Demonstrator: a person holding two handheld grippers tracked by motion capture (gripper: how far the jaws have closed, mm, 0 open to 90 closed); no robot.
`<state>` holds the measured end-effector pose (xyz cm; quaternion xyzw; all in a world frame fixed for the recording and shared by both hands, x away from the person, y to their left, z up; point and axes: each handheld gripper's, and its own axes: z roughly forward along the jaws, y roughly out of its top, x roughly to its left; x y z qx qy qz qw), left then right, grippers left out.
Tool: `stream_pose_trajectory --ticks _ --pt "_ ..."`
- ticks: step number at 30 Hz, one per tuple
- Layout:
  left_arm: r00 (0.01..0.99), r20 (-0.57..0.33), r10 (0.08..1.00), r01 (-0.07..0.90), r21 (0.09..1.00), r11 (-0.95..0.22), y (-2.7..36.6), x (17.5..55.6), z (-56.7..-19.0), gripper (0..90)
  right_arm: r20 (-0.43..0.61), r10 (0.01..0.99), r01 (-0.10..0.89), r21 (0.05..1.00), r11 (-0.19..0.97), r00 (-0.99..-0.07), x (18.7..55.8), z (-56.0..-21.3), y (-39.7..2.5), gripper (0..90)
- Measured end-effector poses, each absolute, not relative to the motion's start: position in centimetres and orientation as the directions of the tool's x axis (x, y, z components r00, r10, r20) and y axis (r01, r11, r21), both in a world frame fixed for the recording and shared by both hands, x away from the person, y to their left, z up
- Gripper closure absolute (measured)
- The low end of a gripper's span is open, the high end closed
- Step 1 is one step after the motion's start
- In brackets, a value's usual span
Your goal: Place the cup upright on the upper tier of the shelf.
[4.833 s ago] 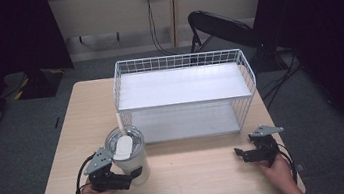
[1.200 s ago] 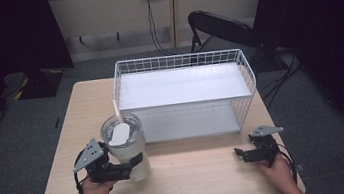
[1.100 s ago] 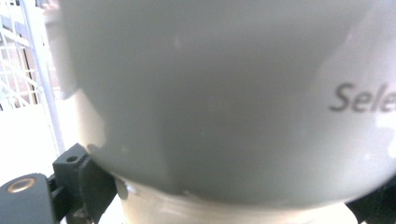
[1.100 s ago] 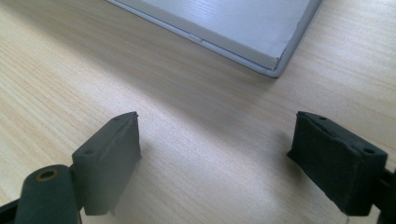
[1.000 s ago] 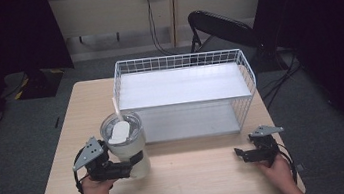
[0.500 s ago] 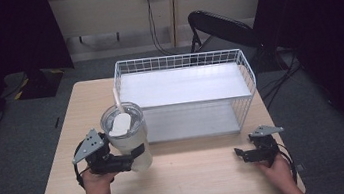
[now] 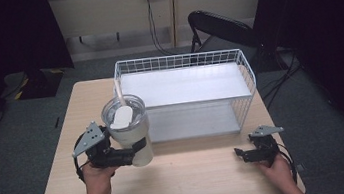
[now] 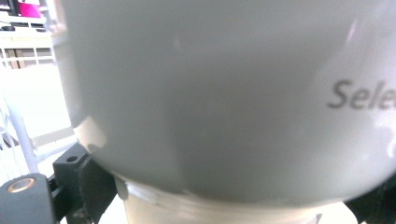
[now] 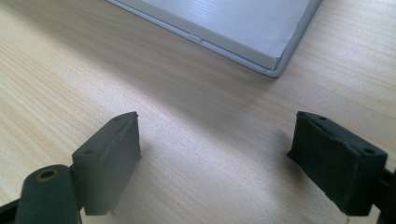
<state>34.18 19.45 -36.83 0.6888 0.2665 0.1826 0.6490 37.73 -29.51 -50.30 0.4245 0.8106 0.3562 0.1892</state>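
Pale grey steel tumbler with clear lid and straw (image 7: 127, 128): clamped low by left claw (image 7: 134, 152), lifted off worktop (image 7: 196, 184), white wire basket (image 7: 187, 95) at 2 o'clock, likely destination. Right claw (image 7: 244, 154) gaping, empty, parked clear.

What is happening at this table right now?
A person works with a gripper in each hand. The left gripper is shut on a white cup that has a clear lid and a straw, and holds it upright near the left front corner of a white wire basket. From above, the cup looks raised off the wooden table. The right gripper rests open and empty at the table's front right.
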Motion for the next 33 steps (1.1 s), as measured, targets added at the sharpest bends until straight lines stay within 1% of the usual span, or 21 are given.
stream_pose_trajectory --ticks 13,33 --pt "0.794 -0.075 0.603 0.113 0.993 -0.025 18.9 35.1 -34.4 7.3 -0.004 0.823 0.554 0.738 0.385 -0.568 37.7 -50.3 -29.5 15.3" --pt "0.795 -0.081 0.601 0.118 0.993 -0.021 18.1 36.6 -31.8 7.4 -0.004 0.823 0.554 0.738 0.386 -0.568 37.7 -50.3 -29.5 15.3"
